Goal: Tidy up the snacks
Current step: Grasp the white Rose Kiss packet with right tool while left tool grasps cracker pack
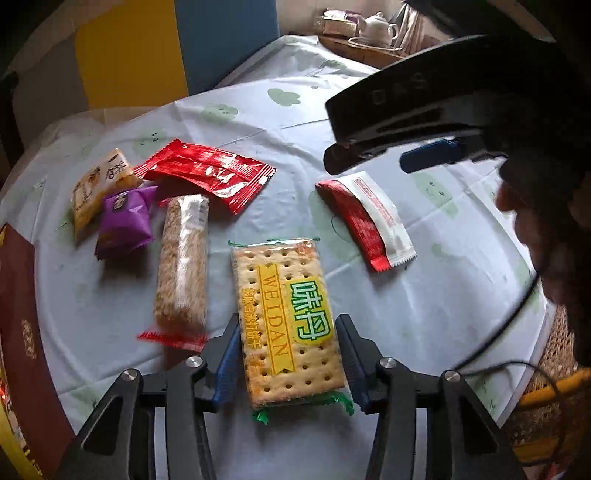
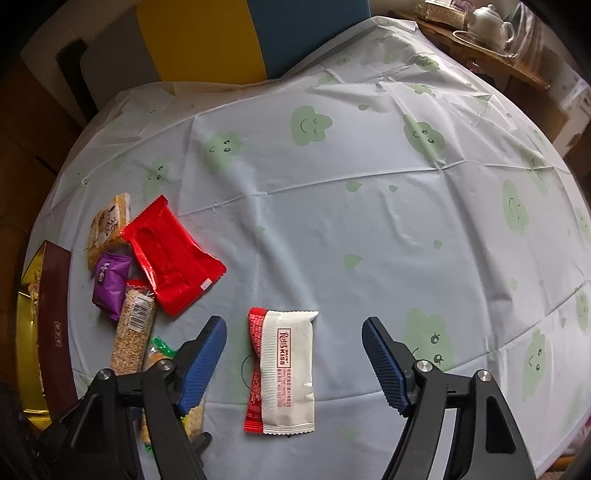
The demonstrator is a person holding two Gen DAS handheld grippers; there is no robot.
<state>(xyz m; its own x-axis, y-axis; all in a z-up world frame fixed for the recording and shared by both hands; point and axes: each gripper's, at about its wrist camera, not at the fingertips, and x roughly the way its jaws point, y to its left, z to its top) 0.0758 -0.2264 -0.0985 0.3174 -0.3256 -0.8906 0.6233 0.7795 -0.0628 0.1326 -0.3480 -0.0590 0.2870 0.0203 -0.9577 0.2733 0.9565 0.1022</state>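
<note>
A cracker pack (image 1: 288,325) with a yellow band and green ends lies flat on the tablecloth between the fingers of my left gripper (image 1: 288,317). The blue pads flank its long sides closely without clearly pressing, so that gripper is open. A white and red packet (image 2: 284,369) lies between the wide-apart fingers of my right gripper (image 2: 293,321), with a clear gap on both sides. In the left wrist view the right gripper (image 1: 365,164) hangs just above that packet (image 1: 369,221).
To the left lie a red pack (image 1: 210,173), an orange pack (image 1: 99,184), a purple pack (image 1: 125,221) and a grain bar (image 1: 183,258). A maroon box (image 1: 22,332) stands at the left table edge. A teapot (image 2: 487,22) sits on a far side table.
</note>
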